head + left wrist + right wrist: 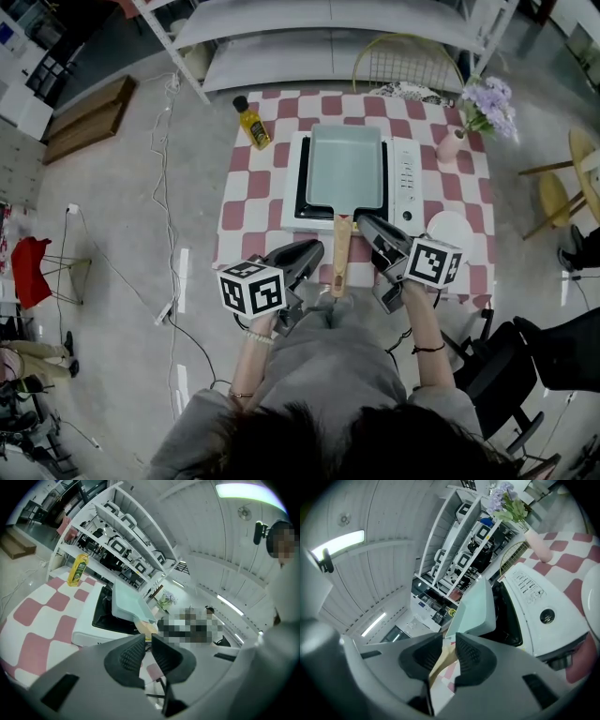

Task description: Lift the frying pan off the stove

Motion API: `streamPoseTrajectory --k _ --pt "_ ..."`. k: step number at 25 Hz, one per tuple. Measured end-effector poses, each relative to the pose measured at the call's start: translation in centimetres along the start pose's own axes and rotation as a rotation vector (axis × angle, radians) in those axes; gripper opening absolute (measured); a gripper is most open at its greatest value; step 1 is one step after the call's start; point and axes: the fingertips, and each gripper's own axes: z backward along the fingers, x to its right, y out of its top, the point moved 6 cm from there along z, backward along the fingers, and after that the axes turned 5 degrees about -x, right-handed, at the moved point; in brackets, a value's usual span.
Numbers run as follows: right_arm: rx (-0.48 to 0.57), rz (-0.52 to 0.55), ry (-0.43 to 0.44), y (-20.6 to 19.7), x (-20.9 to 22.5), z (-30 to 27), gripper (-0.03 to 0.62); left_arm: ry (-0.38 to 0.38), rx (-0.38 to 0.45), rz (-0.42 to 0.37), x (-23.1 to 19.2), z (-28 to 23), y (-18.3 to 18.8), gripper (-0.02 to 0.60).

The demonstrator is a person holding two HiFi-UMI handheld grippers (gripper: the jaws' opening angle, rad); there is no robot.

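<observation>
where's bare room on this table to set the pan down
Free: the red-and-white checked cloth strip left of the white stove, in front of the yellow oil bottle. Crowded: right side, with the pink vase and round white plate.

A rectangular pale-teal frying pan (345,167) sits flat on the black top of the white stove (405,173), upper centre of the head view. Its 1 wooden handle (341,255) points toward the frame's bottom.

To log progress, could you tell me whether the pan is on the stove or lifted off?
On the stove: the pan sits flat on its black top, with the handle jutting past the front edge.
</observation>
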Motion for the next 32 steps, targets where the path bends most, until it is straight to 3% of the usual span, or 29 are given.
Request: streamPoseTrajectory --k 10,19,32 --pt "-0.026 -0.112 -0.005 -0.8 1.1 -0.8 0.141 -0.085 -0.003 0.092 -0.1 -0.6 0.0 0.107" --pt "-0.037 -0.173 0.042 -0.9 1.5 -1.7 0.187 -0.166 -0.029 0.172 0.2 -1.6 -0.5 0.167" --pt "-0.059 -0.252 0.122 -1.2 2.0 -3.7 0.231 -0.225 -0.099 0.201 0.3 -3.1 -0.9 0.206"
